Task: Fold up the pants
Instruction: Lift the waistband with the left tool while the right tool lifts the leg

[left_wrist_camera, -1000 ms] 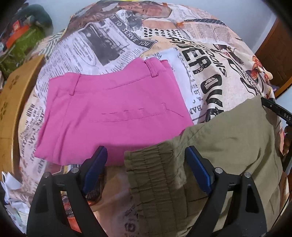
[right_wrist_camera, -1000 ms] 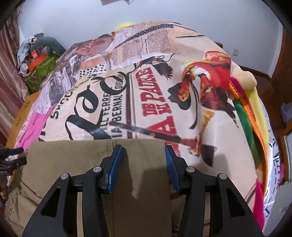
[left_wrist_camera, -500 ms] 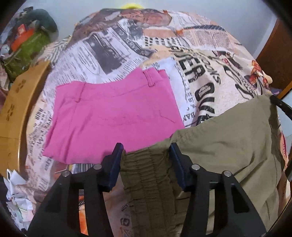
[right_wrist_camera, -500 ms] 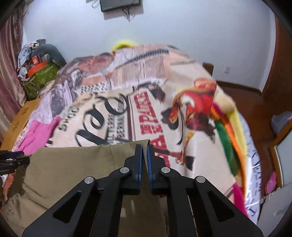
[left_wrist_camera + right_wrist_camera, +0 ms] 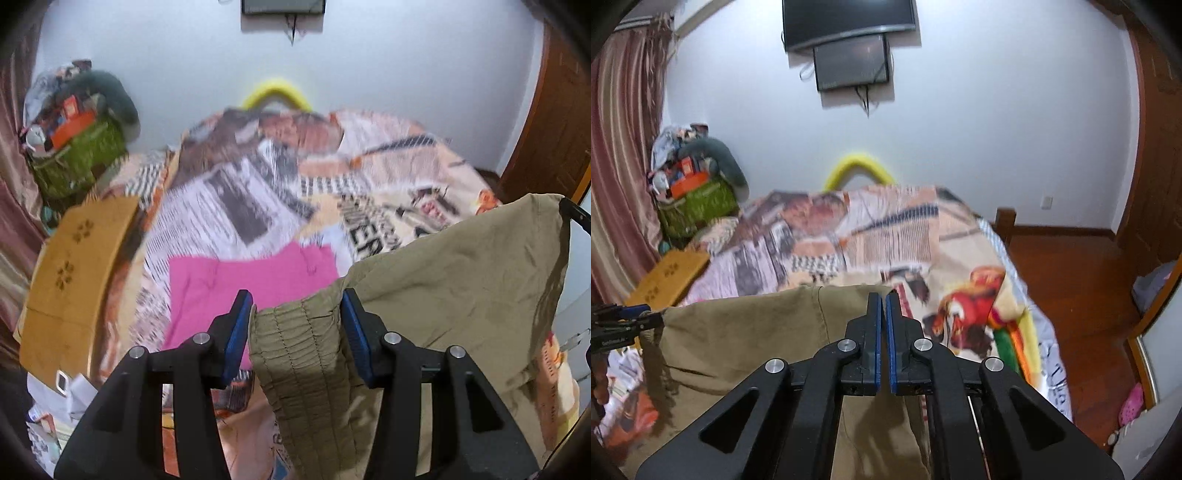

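Olive-green pants (image 5: 461,280) hang lifted above the bed, held at both ends. My left gripper (image 5: 297,317) is closed on their ribbed elastic waistband (image 5: 299,354), which bunches thickly between the blue pads. My right gripper (image 5: 882,306) is shut on the top edge of the same pants (image 5: 746,332), which drape down to its left. The left gripper shows at the left edge of the right wrist view (image 5: 620,321). Folded pink pants (image 5: 236,291) lie flat on the bed behind the left gripper.
The bed carries a newspaper-print blanket (image 5: 258,192) (image 5: 879,236). A wooden board (image 5: 70,273) lies at its left side, with a green bag of clutter (image 5: 698,203) in the corner. Wood floor (image 5: 1071,280) and a door are on the right.
Both grippers closed on the olive pants and lifted them off the bed; the views now tilt up toward the wall. The pink pants stayed in place.
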Tool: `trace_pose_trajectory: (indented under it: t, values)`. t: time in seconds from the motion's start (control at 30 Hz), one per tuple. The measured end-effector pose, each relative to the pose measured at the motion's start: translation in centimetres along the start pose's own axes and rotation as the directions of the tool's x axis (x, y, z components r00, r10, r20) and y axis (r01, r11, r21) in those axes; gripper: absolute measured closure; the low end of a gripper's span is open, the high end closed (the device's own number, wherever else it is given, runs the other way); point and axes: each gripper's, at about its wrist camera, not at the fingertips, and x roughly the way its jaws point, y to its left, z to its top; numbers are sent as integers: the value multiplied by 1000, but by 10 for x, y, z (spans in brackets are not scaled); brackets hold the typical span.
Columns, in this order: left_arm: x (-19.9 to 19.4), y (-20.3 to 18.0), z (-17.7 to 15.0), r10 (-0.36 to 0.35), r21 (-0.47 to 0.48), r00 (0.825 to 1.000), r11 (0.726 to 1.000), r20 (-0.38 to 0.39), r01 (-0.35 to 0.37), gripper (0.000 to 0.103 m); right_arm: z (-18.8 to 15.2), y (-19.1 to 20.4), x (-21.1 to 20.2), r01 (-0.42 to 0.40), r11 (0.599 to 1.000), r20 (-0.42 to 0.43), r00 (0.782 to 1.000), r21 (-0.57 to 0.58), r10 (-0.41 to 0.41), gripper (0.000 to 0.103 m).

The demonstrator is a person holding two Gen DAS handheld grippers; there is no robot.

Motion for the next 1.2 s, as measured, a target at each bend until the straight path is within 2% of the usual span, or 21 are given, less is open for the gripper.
trace_pose_trajectory:
  t: [0.1,0.23,0.27,0.3,0.33,0.43,0.67,0.73,0.77,0.83,0.9,0.97,1.07,1.13,1.2]
  values:
    - [-20,-2,3,2,14,999,1000,34,-3,54,6,6,-17,1,1000,30,1000,-17,0,101]
    - [-34,-5,-4,7,29,999,1000,38,-8,55,2,14,-35,-2,999,41,999,-38,4,101]
    - [-38,-5,-8,4,32,999,999,37,-6,65,0,16,-39,-2,999,41,999,-45,3,101]
    - [-41,-6,-10,-3,34,999,999,32,2,95,-3,16,-42,-2,999,41,999,-48,4,101]
    - [-43,-6,-13,0,34,1000,999,18,-1,99,-6,17,-46,-7,999,36,999,-51,9,101]
    - [-49,-3,-24,-17,8,1000,1000,-8,17,99,-15,22,-56,-21,997,17,1000,-68,23,101]
    - [-56,2,-57,-54,12,996,998,-76,55,98,-41,30,-83,-26,997,-1,1000,-75,26,102]
    - [-58,5,-59,-61,0,994,998,-86,62,93,-47,29,-86,-9,997,-23,1000,-81,7,102]
    - [-57,7,-60,-60,-7,994,998,-94,60,87,-49,28,-85,-4,997,-36,999,-81,1,102]
    - [-56,11,-59,-53,-17,994,999,-101,52,72,-55,22,-84,-12,997,-72,997,-73,7,102]
    - [-53,13,-56,-44,-21,995,999,-94,42,47,-60,16,-78,0,997,-92,996,-72,-7,102]
    - [-49,13,-52,-28,-19,997,999,-71,26,34,-63,11,-68,4,998,-120,993,-65,-12,100]
    - [-36,11,-45,-7,1,998,1000,-56,7,23,-70,0,-50,6,999,-165,986,-32,-11,84]
    - [-20,8,-39,3,16,998,1000,-69,-2,21,-76,-6,-36,21,1000,-178,984,-21,-25,63]
    - [-5,5,-34,6,27,996,1000,-86,-4,20,-79,-9,-23,32,999,-190,981,-23,-35,55]
